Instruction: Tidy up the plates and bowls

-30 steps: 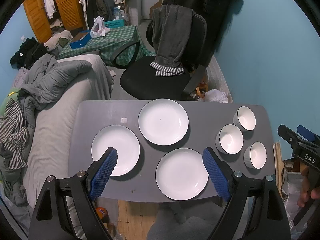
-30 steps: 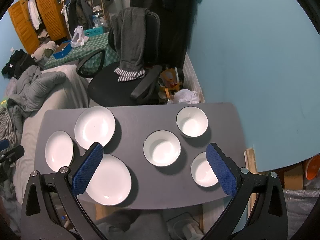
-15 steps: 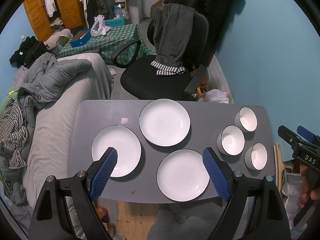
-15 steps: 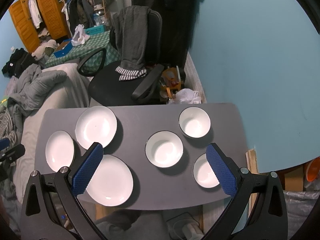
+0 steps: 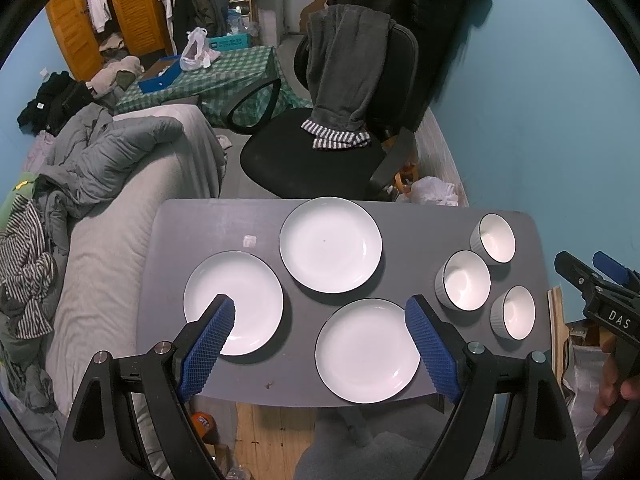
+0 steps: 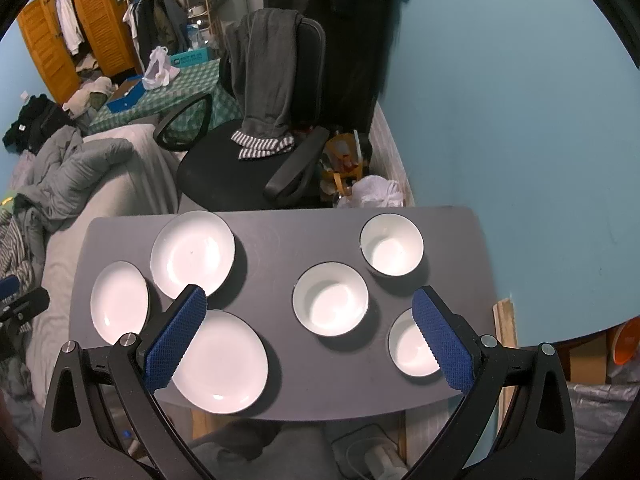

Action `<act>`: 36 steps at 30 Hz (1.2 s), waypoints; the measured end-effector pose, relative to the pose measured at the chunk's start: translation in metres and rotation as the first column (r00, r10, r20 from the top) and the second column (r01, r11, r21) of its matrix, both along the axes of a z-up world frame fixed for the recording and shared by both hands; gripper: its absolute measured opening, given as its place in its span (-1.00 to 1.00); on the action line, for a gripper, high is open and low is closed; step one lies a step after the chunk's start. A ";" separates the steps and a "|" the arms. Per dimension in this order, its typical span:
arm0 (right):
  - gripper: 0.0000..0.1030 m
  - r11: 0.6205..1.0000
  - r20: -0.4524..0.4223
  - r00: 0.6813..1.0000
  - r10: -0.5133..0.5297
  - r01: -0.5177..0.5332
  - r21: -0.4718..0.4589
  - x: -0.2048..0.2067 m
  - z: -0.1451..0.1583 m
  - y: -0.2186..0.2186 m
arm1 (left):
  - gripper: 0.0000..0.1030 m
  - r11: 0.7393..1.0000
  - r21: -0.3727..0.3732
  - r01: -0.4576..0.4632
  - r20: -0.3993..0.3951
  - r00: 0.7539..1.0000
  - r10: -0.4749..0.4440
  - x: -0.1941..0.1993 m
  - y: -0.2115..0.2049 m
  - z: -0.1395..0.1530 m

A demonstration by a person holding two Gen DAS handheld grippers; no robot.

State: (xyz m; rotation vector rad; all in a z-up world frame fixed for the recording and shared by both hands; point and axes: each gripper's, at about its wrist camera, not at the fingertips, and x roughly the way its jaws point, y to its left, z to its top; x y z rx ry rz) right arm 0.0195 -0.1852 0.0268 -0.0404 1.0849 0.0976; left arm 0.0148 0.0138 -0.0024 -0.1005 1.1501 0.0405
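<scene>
Three white plates lie on the grey table (image 5: 208, 216): one at the left (image 5: 233, 302), one at the back (image 5: 330, 244), one at the front (image 5: 367, 350). Three white bowls stand at the right: back (image 5: 496, 238), middle (image 5: 466, 286), front (image 5: 516, 312). My left gripper (image 5: 320, 316) is open and empty, high above the plates. My right gripper (image 6: 310, 308) is open and empty, high above the middle bowl (image 6: 330, 304), with the back bowl (image 6: 392, 250) and front bowl (image 6: 412, 346) to its right. It also shows in the left wrist view (image 5: 600, 280).
A black office chair (image 5: 320, 152) draped with grey clothes stands behind the table. A bed with grey bedding (image 5: 100, 184) lies along the left side. A blue wall (image 6: 520, 140) runs on the right. A small white scrap (image 5: 249, 240) lies on the table.
Both grippers have drifted slightly; the table and dishes sit a little lower and to the right in each view. Nothing on the table has moved.
</scene>
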 end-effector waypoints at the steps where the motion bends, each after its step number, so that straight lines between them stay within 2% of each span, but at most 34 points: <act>1: 0.96 1.000 0.000 1.000 0.000 0.000 0.000 0.000 0.000 0.000 | 0.72 1.000 0.001 -0.001 0.001 1.000 0.001 0.000 0.000 0.000; 18: 0.96 1.000 0.005 1.000 0.019 -0.019 -0.007 0.001 -0.002 0.007 | 0.72 1.000 -0.005 -0.014 -0.016 1.000 0.014 0.004 0.006 -0.001; 25: 0.96 0.995 0.049 0.994 0.095 -0.093 -0.043 0.002 0.006 0.013 | 0.72 0.999 0.013 -0.040 -0.012 0.999 0.040 0.001 0.018 0.001; 36: 0.96 0.982 0.035 0.982 0.185 -0.184 -0.044 0.012 0.002 0.035 | 0.72 0.994 0.018 -0.103 -0.038 0.994 0.104 -0.011 0.043 -0.015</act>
